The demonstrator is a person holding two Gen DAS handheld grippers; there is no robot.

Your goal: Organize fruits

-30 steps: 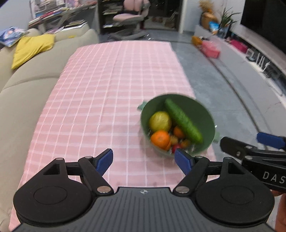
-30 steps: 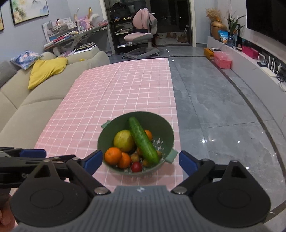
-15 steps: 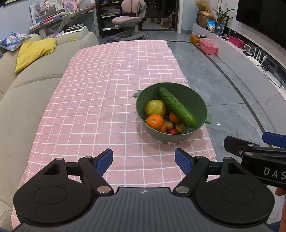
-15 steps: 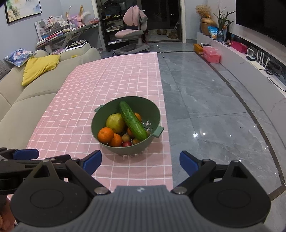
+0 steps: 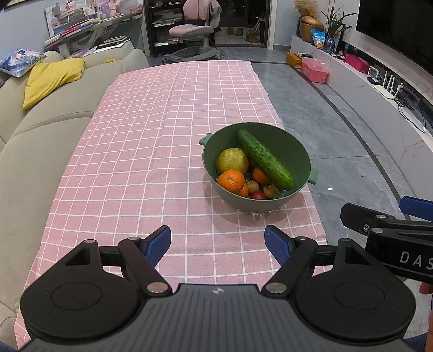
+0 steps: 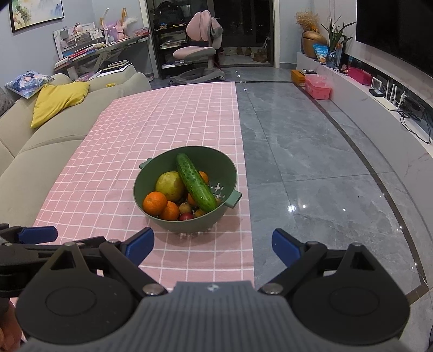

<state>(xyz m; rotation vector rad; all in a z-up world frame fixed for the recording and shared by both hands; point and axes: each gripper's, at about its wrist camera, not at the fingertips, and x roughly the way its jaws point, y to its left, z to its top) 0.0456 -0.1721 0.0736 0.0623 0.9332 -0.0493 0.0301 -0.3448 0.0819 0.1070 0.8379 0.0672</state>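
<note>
Tablecloth point(image 5: 151, 151), bowl point(image 5: 295, 151) beyond fingers point(image 5: 158, 241)

Both views are evenly lit by soft indoor light from overhead, fairly bright and sharp, with no motion blur. The green colander point(image 5: 297, 151) casts a faint, diffuse shadow on the pink checked cloth point(image 5: 151, 151) at its near side. Small bright glints of ceiling lamps sit on the glossy grey floor point(image 6: 297, 207), which also shows a pale sheen. Fisheye distortion bends the floor's dark inlay line point(image 6: 379, 173) and the sofa point(image 5: 35, 151) at the edges. The doorway point(image 6: 243, 24) beyond the chair is dark
</note>
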